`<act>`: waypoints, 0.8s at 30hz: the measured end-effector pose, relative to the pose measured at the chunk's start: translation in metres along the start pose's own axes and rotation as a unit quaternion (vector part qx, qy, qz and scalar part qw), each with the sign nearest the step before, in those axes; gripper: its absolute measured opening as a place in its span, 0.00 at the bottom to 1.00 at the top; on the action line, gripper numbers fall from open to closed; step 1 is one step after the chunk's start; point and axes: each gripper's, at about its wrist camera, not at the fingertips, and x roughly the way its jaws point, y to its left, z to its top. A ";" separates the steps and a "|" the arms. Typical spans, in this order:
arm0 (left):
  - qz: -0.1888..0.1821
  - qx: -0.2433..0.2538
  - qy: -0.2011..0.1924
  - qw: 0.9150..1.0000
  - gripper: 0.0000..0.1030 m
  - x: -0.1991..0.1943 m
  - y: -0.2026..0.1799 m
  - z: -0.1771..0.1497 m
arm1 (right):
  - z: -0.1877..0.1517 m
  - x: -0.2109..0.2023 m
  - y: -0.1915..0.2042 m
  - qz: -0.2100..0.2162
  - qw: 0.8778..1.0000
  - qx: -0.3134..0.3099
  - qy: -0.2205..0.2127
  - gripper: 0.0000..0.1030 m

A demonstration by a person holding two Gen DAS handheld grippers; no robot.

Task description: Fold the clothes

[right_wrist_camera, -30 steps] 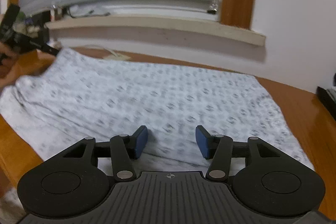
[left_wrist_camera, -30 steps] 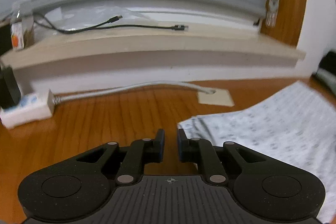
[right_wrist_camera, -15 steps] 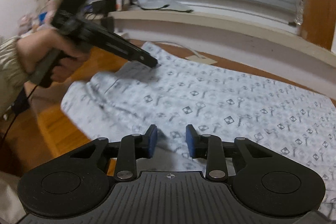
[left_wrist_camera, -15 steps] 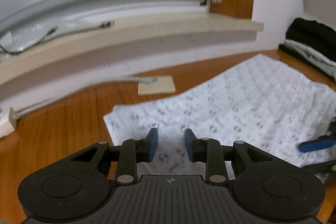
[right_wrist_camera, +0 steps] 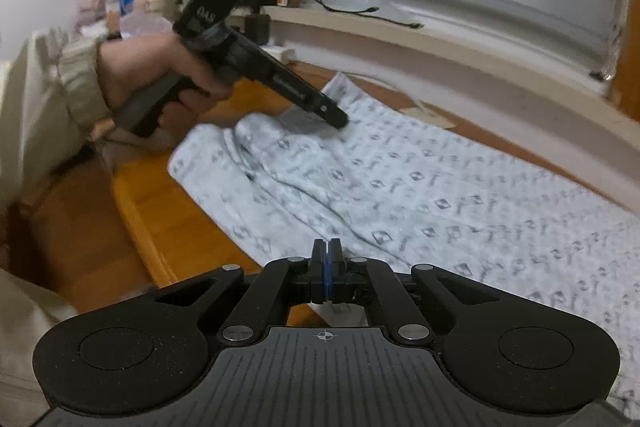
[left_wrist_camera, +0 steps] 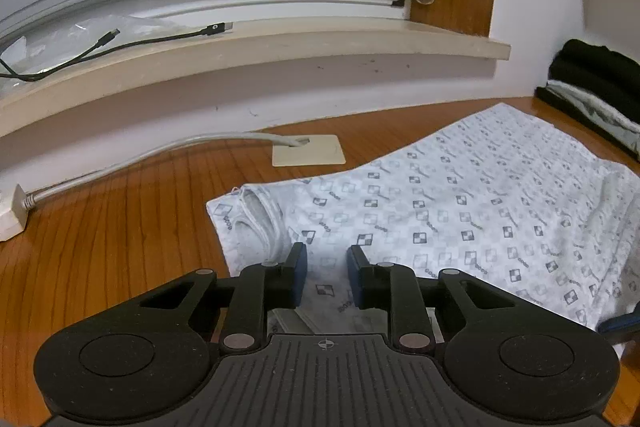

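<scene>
Right hand-held gripper [right_wrist_camera: 327,269] clamped on patterned garment [right_wrist_camera: 460,195] edge, left hand-held gripper [left_wrist_camera: 326,277] closing over collar.

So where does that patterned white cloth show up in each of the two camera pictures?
Left wrist view: the cloth fills the lower right, running under the left gripper, whose jaws are closing over it.
Right wrist view: cloth spreads across the middle and right; the right gripper is shut at its near edge.
Shared landmark: the windowsill behind.
</scene>
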 end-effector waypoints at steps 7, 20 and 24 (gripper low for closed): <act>-0.012 0.023 -0.022 0.999 0.31 -0.013 -0.032 0.016 | 0.009 -0.004 -0.023 -0.025 0.998 0.033 -0.043 0.24; -0.021 0.064 0.025 0.997 0.33 0.027 -0.056 0.015 | -0.025 -0.046 -0.061 -0.085 0.990 0.100 -0.042 0.24; -0.026 0.049 0.018 0.998 0.37 0.026 -0.045 0.007 | -0.055 -0.090 -0.111 -0.194 0.973 0.121 -0.020 0.27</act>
